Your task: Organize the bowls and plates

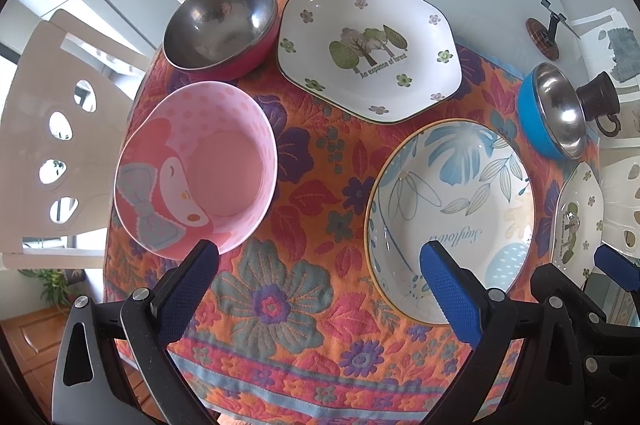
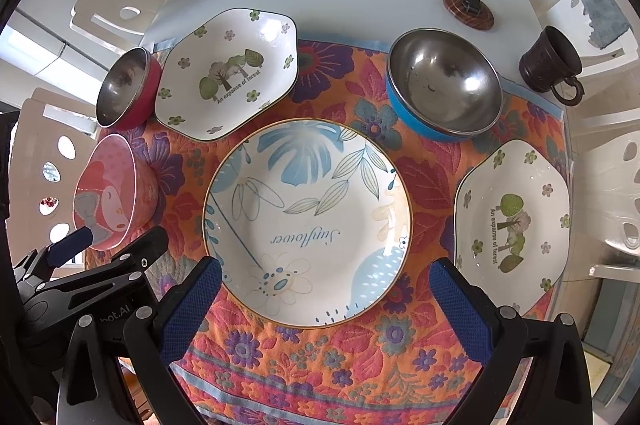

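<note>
Both grippers, left gripper [image 1: 318, 267] and right gripper [image 2: 328, 285], had fingers wide apart, holding nothing. Only the right view showed the second forest plate [image 2: 514, 221] whole.

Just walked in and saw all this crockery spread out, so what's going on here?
A person holds a claw in each hand over a floral cloth, apparently about to tidy the dishes. Both the left claw and the right claw are open and hold nothing. On the cloth lie a round leaf-patterned plate, two forest-print plates, a pink cartoon bowl, a red steel bowl and a blue steel bowl. Nothing is stacked yet.
</note>
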